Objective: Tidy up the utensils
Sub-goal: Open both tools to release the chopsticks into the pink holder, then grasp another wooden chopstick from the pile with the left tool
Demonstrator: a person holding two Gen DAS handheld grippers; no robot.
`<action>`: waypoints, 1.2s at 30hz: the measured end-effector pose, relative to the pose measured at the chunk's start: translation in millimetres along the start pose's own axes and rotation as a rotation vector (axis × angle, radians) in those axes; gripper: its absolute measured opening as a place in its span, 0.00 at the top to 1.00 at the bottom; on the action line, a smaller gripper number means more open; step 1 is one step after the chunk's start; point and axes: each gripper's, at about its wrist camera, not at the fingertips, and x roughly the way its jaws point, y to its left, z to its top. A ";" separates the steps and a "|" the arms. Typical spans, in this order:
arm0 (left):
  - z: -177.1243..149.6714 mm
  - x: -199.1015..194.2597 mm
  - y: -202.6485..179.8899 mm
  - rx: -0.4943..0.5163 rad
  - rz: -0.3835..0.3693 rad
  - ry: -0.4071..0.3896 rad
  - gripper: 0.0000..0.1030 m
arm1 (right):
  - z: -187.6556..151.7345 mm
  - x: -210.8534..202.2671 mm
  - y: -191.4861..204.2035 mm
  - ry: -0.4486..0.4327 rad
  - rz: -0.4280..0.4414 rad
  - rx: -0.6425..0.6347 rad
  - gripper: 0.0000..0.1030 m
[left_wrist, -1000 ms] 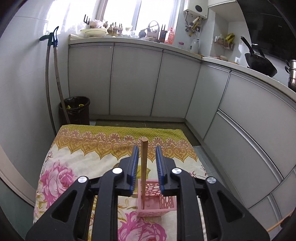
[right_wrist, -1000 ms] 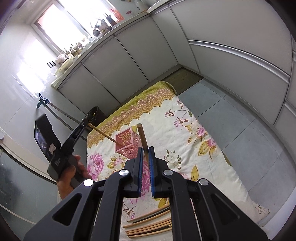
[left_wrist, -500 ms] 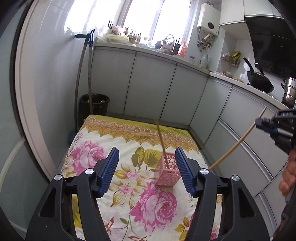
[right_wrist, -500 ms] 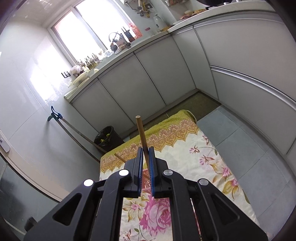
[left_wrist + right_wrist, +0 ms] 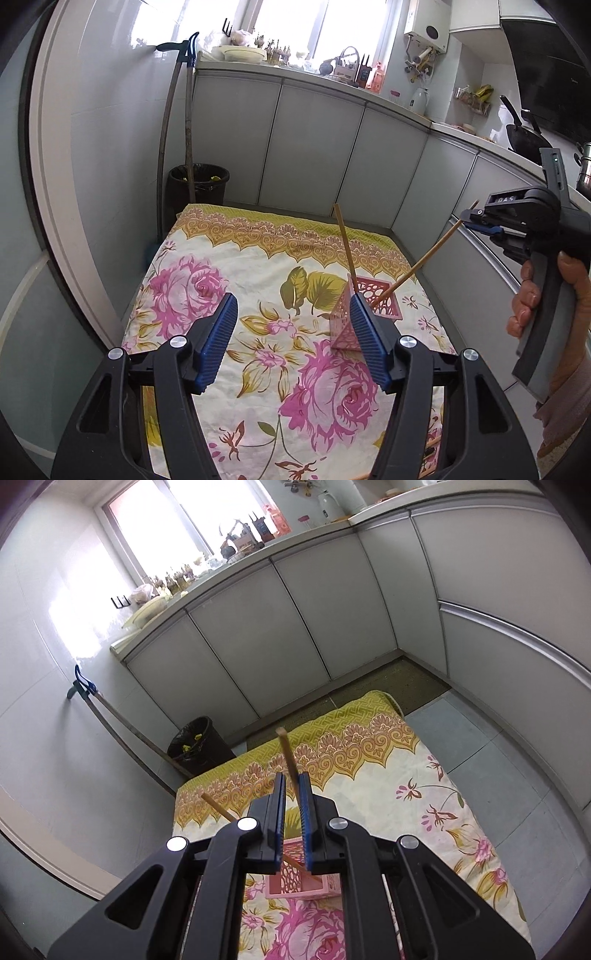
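A pink lattice utensil holder (image 5: 376,295) stands on the floral cloth (image 5: 258,280). One wooden chopstick (image 5: 345,245) leans inside it. My left gripper (image 5: 291,317) is open and empty, just in front of the holder. My right gripper (image 5: 471,216) is shut on a second chopstick (image 5: 424,260) whose lower end dips into the holder. In the right wrist view that gripper (image 5: 291,805) clamps the chopstick (image 5: 288,757), with the holder (image 5: 295,880) below and the first chopstick (image 5: 218,806) sticking out to the left.
More chopsticks (image 5: 430,443) lie at the cloth's near right edge. A black bin (image 5: 199,182) and a long-handled tool (image 5: 188,122) stand at the far left wall. Grey cabinets (image 5: 314,147) run along the back and right. A wok (image 5: 524,134) sits on the counter.
My left gripper let go of its chopstick in the holder, opened wide and drew back. My right gripper carried its chopstick over and lowered its end into the holder.
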 end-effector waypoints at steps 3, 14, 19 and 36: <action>-1.0 2.4 -1.6 0.006 -0.005 0.011 0.42 | -8.5 9.5 1.3 0.016 -0.008 -0.033 0.77; -4.7 -3.4 -17.4 0.062 -0.047 0.013 0.11 | -41.1 -72.0 -38.0 -0.109 0.012 0.053 0.07; -14.7 -1.3 -40.1 0.163 -0.082 0.052 0.07 | -93.6 -108.4 -85.6 -0.035 -0.108 0.096 0.06; -103.4 74.4 -191.0 0.851 -0.342 0.627 0.07 | -247.7 -157.6 -186.5 0.284 -0.343 0.218 0.07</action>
